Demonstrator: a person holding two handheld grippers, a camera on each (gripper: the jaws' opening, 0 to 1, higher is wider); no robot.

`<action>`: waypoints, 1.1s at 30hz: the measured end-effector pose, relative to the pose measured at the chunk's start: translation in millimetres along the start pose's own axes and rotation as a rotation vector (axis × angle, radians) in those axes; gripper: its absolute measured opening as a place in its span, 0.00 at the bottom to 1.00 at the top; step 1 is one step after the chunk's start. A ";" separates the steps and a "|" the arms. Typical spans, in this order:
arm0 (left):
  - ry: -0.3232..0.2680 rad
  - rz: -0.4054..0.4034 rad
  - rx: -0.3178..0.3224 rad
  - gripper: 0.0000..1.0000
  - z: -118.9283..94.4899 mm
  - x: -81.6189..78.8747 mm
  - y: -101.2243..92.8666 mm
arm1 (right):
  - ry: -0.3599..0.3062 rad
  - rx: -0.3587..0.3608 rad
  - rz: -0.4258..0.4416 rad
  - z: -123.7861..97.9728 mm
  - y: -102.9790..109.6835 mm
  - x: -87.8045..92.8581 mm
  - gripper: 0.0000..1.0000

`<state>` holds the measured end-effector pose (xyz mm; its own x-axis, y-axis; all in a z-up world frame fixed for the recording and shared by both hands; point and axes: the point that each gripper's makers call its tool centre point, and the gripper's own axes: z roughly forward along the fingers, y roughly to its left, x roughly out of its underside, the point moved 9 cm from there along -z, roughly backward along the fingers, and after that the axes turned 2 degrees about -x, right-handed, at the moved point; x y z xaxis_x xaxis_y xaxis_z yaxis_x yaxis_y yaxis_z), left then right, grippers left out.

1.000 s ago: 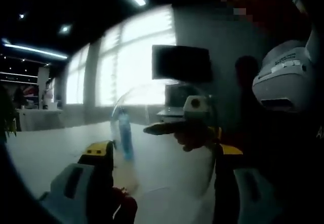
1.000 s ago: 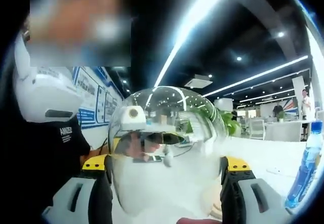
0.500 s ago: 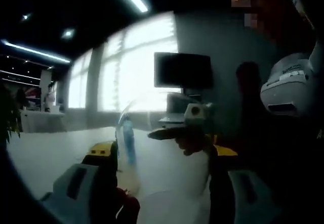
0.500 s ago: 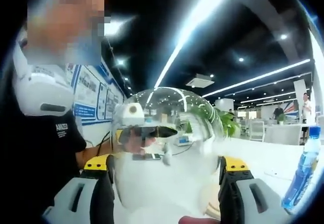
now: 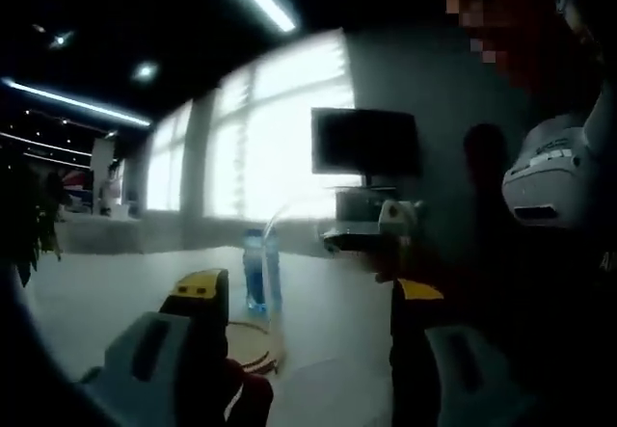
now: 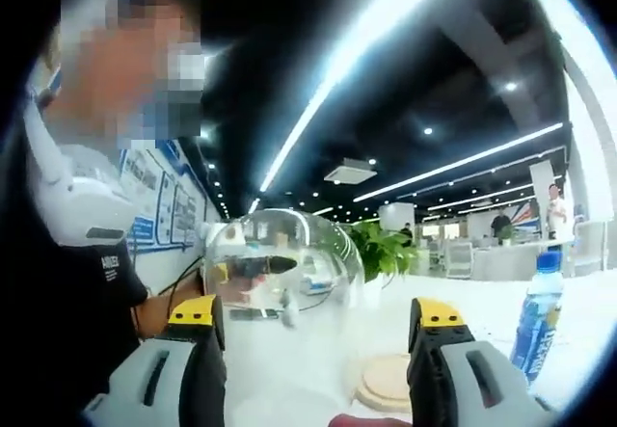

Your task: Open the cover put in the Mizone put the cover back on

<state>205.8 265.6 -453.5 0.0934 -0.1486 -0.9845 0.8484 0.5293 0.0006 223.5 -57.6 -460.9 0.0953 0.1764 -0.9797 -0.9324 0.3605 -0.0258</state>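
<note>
Holding clear glass dome cover (image 6: 280,282) aloft between both grippers' jaws, left gripper (image 5: 299,302) and right gripper (image 6: 313,316); blue Mizone bottle (image 6: 536,316) stands on white desk (image 6: 482,326) near round wooden base (image 6: 386,381). Risk: smooth glass slipping.

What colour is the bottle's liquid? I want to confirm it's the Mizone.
Pale blue, with a blue cap; the bottle shows best in the right gripper view.

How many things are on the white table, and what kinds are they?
Bottle: 1
Clear dome cover: 1
Round wooden base: 1
Total: 3
</note>
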 end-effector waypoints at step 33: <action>-0.007 -0.028 -0.283 0.41 -14.2 18.5 37.0 | -0.030 0.375 0.018 -39.8 -24.4 9.9 0.41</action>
<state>231.5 294.3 -474.3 0.0770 -0.1716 -0.9822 0.6714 0.7372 -0.0762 233.4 -101.1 -477.9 0.0957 0.2102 -0.9730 -0.7419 0.6668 0.0711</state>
